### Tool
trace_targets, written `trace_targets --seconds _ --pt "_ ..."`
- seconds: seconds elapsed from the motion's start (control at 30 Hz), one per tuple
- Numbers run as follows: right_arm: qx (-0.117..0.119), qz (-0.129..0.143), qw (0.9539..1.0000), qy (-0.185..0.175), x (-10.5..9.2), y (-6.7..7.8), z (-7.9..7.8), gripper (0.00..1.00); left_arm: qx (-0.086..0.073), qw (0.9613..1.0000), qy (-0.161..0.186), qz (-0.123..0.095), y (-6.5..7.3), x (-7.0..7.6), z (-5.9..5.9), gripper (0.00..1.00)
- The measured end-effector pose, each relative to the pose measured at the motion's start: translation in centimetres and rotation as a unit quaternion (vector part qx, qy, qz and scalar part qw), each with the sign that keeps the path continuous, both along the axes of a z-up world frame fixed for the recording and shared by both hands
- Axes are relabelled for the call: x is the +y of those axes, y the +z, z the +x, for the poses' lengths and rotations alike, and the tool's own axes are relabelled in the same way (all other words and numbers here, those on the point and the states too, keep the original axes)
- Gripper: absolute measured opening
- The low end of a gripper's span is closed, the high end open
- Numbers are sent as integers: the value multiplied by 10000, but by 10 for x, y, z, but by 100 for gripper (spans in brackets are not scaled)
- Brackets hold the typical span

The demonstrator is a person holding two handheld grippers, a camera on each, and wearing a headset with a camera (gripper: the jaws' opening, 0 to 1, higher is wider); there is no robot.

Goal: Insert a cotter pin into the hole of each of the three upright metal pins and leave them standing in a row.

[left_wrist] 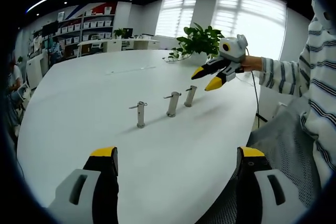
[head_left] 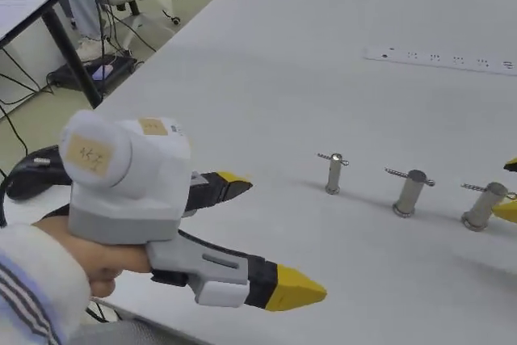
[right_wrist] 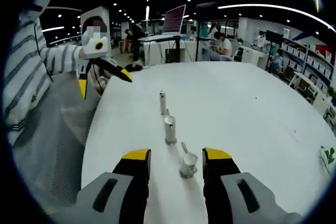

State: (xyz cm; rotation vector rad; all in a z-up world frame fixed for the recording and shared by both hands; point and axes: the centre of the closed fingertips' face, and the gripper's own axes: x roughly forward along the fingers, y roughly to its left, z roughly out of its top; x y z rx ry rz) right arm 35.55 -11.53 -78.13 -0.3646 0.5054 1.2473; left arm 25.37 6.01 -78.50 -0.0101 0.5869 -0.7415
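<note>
Three upright metal pins stand in a row on the white table (head_left: 266,78): the left pin (head_left: 334,174), the middle pin (head_left: 409,191) and the right pin (head_left: 483,205). Each has a thin cotter pin (head_left: 331,157) through its top. My left gripper (head_left: 271,232) is open and empty near the table's front edge, well left of the row. The left gripper view shows the row (left_wrist: 172,103) ahead of its wide jaws (left_wrist: 178,156). My right gripper (right_wrist: 177,156) is open, its yellow tips on either side of the nearest pin (right_wrist: 188,163) without touching it.
A white power strip (head_left: 440,58) lies at the back right of the table. The table's left edge runs diagonally, with black desk legs and cables (head_left: 73,54) on the floor beyond. A potted plant (left_wrist: 199,40) stands past the far end, and a grey mesh chair (left_wrist: 283,145) sits beside the person.
</note>
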Motion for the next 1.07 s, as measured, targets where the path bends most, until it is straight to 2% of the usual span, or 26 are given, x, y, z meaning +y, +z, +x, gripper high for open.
trace_targets --seconds 0.13,0.2,0.3,0.37,0.4,0.47,0.57,0.63,0.7,0.77,0.8,0.87,1.0,1.03,1.07 --pt "57 62 9996 -259 -3 -1 -6 48 -74 9999 80 -89 2 -4 3 95" --pt "81 177 9988 -445 -3 2 -10 51 -111 9998 100 -108 3 -5 4 96" --pt "251 365 9963 -739 -3 6 -19 56 -133 9998 130 -121 4 -4 4 96" --pt "235 361 9957 -822 -3 7 -23 59 -137 9997 140 -115 4 -4 4 96" --pt "252 320 9949 -926 -4 6 -30 60 -157 9997 141 -87 5 -4 4 97" --pt "157 209 9936 -1097 -8 5 -35 60 -200 9997 147 -87 8 -3 3 97" --pt "301 234 9899 -1367 -12 3 -46 61 -272 9993 226 -144 12 -2 5 98" --pt "459 302 9866 -1535 -15 1 -54 62 -278 9992 248 -174 12 -3 5 99" --pt "500 303 9848 -1635 -17 0 -60 65 -275 9992 210 -178 12 -5 3 99" --pt "585 296 9838 -1668 -16 -2 -65 67 -240 9995 143 -148 10 -7 1 99" --pt "652 218 9838 -1655 -17 -4 -70 69 -154 9998 78 -95 7 -8 -2 99" --pt "647 86 9836 -1680 -20 -6 -73 73 -126 9999 13 -2 6 -10 -5 99" --pt "726 186 9803 -1828 -23 -1 -79 78 -153 9998 -55 71 7 -15 -7 99" --pt "720 221 9796 -1864 -23 0 -82 78 -262 9994 -51 239 7 -15 -3 99" --pt "724 210 9785 -1918 -24 -1 -83 79 -295 9992 -27 269 8 -16 -2 99"
